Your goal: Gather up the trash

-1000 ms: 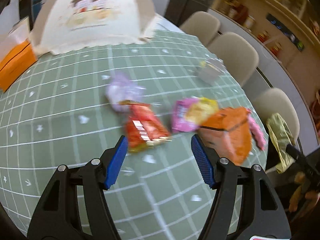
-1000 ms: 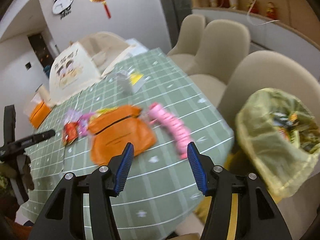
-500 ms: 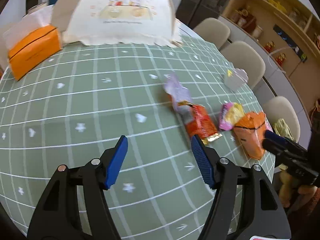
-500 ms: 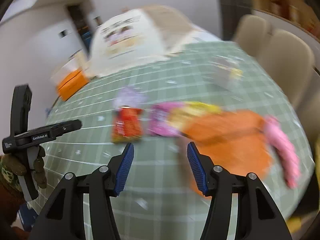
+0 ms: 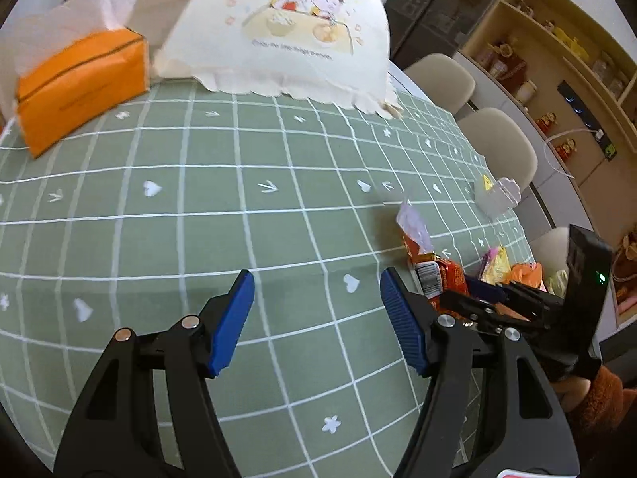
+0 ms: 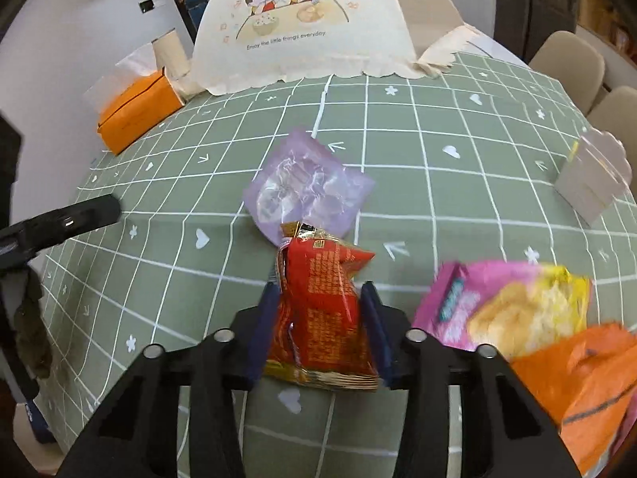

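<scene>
The orange bag (image 6: 589,394) is blurred and cut off at the right wrist view's right edge

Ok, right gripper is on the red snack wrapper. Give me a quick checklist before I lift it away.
1. Red wrapper between the right gripper pads: ok; jaws have just been closing on it.
2. Grip firm: cannot tell.
3. Purple wrapper free of the red one: not ok, their edges overlap.
4. Pink-yellow packet outside the jaws: ok.
5. Left gripper open and empty: ok, over bare tablecloth.
6. Trash bag within view: not ok.
</scene>
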`<state>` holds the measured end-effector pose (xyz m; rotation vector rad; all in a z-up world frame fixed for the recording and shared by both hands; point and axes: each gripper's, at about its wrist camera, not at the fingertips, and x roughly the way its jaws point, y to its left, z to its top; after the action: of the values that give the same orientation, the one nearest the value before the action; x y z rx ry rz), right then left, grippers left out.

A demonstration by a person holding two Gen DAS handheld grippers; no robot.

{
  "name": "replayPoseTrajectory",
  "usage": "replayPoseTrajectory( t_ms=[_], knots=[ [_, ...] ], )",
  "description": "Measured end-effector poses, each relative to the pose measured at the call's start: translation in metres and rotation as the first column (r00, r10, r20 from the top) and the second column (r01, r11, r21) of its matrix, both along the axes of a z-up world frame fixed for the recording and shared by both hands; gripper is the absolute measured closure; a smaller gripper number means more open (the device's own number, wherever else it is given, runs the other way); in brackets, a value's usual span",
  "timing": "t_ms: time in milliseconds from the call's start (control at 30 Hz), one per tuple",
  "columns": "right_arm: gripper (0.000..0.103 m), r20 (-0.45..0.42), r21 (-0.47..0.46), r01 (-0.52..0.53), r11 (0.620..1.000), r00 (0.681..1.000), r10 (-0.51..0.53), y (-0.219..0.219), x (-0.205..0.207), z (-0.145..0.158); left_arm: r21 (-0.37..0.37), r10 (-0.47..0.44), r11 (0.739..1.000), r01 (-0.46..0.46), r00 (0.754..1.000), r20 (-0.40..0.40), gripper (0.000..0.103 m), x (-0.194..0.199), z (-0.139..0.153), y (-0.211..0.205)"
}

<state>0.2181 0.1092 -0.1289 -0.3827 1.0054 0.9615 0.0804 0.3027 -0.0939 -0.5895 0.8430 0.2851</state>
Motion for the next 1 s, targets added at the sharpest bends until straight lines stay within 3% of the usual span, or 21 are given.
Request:
replayPoseTrajectory(
  t_ms=[100, 300, 567, 800, 1000],
  knots=[
    [0.089, -0.016, 0.015, 0.054, 0.998, 0.998, -0.054, -0.022, -0.003, 0.011, -0.011, -0.042, 0.999, 0.042, 0.999, -0.008, 0.041, 0.015, -0.007, -0.005],
    [0.089, -0.003, 0.047, 0.146, 0.988, 0.989, -0.146, -0.068, -0.021, 0.033, -0.014, -0.123, 0.992, 0.123, 0.992, -0.007, 0.041, 0.047, -0.01, -0.022],
    [0.089, -0.017, 0.033, 0.254, 0.967, 0.967, -0.254, -0.124, -0.034, 0.03, 0.009, -0.215, 0.977, 0.215, 0.977, 0.01, 0.041, 0.066, -0.004, -0.047],
    [0.089, -0.013, 0.084, 0.272, 0.959, 0.962, -0.272, -0.15, -0.049, 0.042, -0.021, -0.24, 0.97, 0.24, 0.971, 0.013, 0.041, 0.074, -0.009, -0.057],
    [0.089, -0.01, 0.062, 0.286, 0.956, 0.958, -0.286, -0.162, -0.061, 0.04, 0.036, -0.215, 0.976, 0.215, 0.977, 0.002, 0.043, 0.098, -0.021, -0.06]
  ],
)
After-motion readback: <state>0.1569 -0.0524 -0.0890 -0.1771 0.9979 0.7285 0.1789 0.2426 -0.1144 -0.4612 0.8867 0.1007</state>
